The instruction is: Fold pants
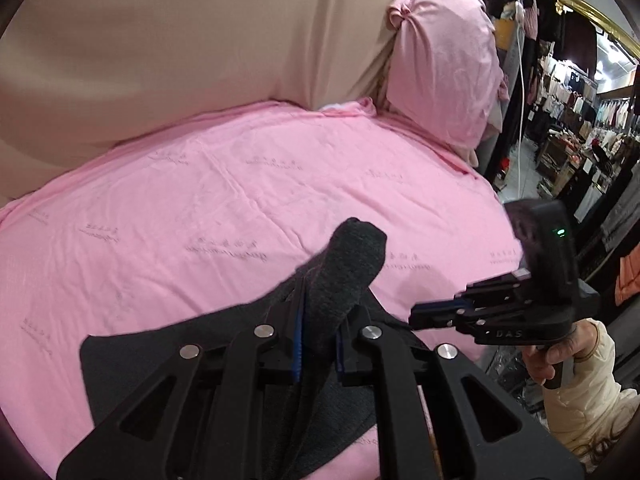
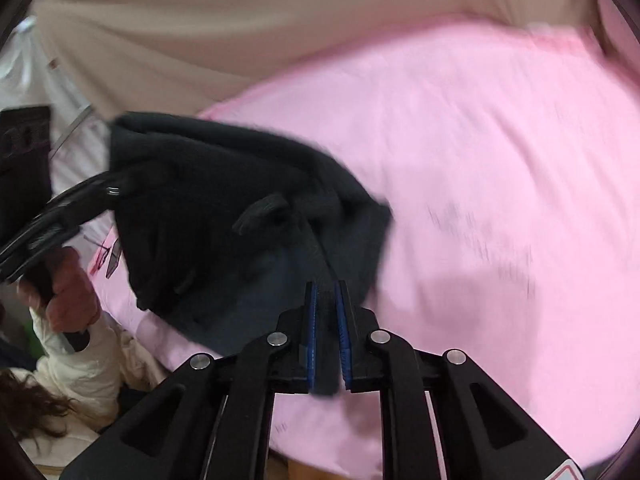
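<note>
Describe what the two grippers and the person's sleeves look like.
Both grippers, left and right, are matte black linkages with silver pivot pins and blue-padded fingers. The right one's body shows "DAS" lettering and a green light. The sleeves are cream.

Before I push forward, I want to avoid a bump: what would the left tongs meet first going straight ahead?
Beyond the dark pants they already clamp, the left tongs would probably meet the pink sheet; depth is unclear.
</note>
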Demonstrator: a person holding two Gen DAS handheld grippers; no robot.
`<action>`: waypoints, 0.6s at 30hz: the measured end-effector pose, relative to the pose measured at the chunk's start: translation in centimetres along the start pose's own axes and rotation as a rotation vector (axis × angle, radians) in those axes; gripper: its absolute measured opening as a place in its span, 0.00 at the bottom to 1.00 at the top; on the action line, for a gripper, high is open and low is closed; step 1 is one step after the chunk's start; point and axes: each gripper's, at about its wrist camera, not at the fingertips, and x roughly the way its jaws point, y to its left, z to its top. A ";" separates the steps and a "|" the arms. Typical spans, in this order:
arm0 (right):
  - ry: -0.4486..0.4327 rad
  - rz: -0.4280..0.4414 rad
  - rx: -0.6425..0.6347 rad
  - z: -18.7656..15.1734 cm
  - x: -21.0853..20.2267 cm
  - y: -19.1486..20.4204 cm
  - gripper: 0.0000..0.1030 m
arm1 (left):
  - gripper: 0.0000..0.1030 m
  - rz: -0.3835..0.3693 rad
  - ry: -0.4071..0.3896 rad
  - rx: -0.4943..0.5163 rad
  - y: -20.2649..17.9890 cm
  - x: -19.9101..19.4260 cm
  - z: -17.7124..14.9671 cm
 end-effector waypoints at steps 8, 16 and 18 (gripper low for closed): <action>-0.042 0.007 -0.023 -1.6 -1.3 1.0 0.36 | 0.10 0.010 -0.023 -0.035 0.5 -0.5 0.6; -0.056 -0.015 -0.193 -1.2 -1.0 5.2 0.37 | 0.10 0.033 -0.032 -0.049 1.2 -0.9 0.9; -0.012 -0.058 -0.194 -0.9 0.9 4.8 0.37 | 0.10 0.034 -0.032 -0.044 1.0 -0.9 0.9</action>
